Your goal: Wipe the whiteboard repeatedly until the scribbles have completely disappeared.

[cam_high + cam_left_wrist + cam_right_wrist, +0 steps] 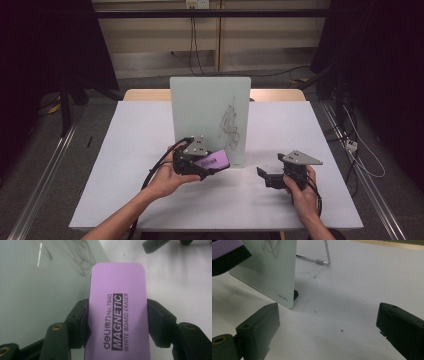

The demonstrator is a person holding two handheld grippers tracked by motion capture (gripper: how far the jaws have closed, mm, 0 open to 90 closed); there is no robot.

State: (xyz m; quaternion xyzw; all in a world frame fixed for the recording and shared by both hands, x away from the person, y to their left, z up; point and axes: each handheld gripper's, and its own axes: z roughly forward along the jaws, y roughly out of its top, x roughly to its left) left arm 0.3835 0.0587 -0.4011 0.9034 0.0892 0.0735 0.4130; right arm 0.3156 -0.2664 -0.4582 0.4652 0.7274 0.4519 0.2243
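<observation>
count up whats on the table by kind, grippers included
grippers: 2, the left gripper and the right gripper
purple eraser: 1
glass board: 1
total: 4

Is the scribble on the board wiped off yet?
Not yet. Picked up already: the left gripper clamps the purple eraser. It is held near the white board. The black scribble is still there to wipe. The right gripper hangs open.
</observation>
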